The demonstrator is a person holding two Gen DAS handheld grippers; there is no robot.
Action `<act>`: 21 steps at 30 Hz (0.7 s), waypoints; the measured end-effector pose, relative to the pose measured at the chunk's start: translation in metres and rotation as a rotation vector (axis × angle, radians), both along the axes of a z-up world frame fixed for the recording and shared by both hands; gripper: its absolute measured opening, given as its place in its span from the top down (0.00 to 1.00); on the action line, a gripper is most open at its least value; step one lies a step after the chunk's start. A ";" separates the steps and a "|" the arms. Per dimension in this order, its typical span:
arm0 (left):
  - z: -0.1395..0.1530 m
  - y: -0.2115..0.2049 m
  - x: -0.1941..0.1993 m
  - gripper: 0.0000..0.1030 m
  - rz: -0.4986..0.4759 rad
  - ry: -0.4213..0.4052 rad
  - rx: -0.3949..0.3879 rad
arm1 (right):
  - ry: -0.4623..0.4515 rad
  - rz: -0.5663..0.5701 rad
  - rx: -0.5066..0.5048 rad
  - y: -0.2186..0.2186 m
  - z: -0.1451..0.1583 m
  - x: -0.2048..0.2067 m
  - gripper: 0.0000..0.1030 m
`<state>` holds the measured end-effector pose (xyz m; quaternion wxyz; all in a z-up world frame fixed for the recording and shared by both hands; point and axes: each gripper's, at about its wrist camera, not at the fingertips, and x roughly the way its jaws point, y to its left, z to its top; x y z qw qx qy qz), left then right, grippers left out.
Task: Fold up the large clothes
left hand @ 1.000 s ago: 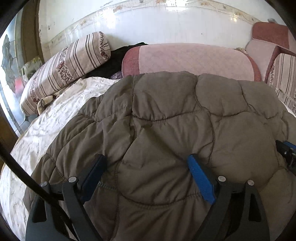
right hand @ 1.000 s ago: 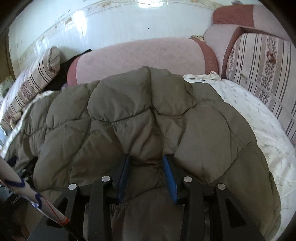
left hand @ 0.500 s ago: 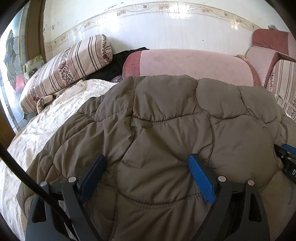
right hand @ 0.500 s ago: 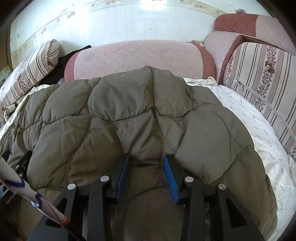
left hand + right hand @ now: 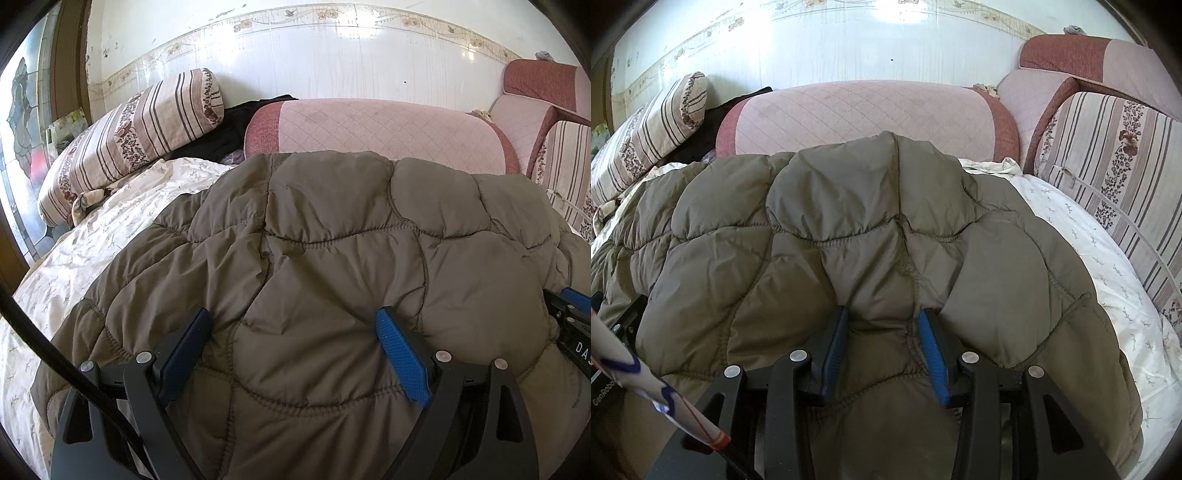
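Observation:
An olive-brown quilted jacket (image 5: 332, 229) lies puffed up across the bed and fills most of both views. My left gripper (image 5: 291, 317) stands wide, shut on a thick bunch of the jacket's near edge, with creases running out from both pads. One of the right gripper's fingers (image 5: 572, 299) shows at the right edge of the left wrist view. In the right wrist view the jacket (image 5: 849, 206) rises to a peak. My right gripper (image 5: 882, 315) is shut on a narrow fold of its near edge.
A white flowered sheet (image 5: 92, 258) covers the bed around the jacket. Behind it lie a pink bolster (image 5: 369, 125), a striped pillow (image 5: 129, 136), a black garment (image 5: 229, 125) and a striped cushion (image 5: 1108, 155). A white stick with blue marks (image 5: 646, 391) crosses the lower left.
Both views have tipped up a little, showing more wall. The right jaws stand slightly wider on the fold. Both grips on the jacket hold as before.

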<state>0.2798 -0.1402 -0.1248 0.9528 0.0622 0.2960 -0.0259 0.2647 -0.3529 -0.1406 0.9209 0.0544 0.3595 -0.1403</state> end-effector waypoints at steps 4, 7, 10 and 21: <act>0.001 0.002 -0.001 0.12 -0.007 -0.002 -0.015 | -0.020 -0.023 0.001 0.000 0.008 -0.008 0.50; 0.007 0.010 -0.011 0.12 -0.022 -0.011 -0.046 | -0.059 -0.028 0.028 -0.001 0.021 -0.026 0.46; 0.025 0.021 -0.041 0.12 -0.041 -0.039 -0.036 | -0.098 -0.071 0.039 0.002 0.043 -0.066 0.43; 0.106 0.059 -0.220 0.12 -0.141 -0.162 -0.008 | -0.209 -0.055 0.023 0.047 0.122 -0.244 0.29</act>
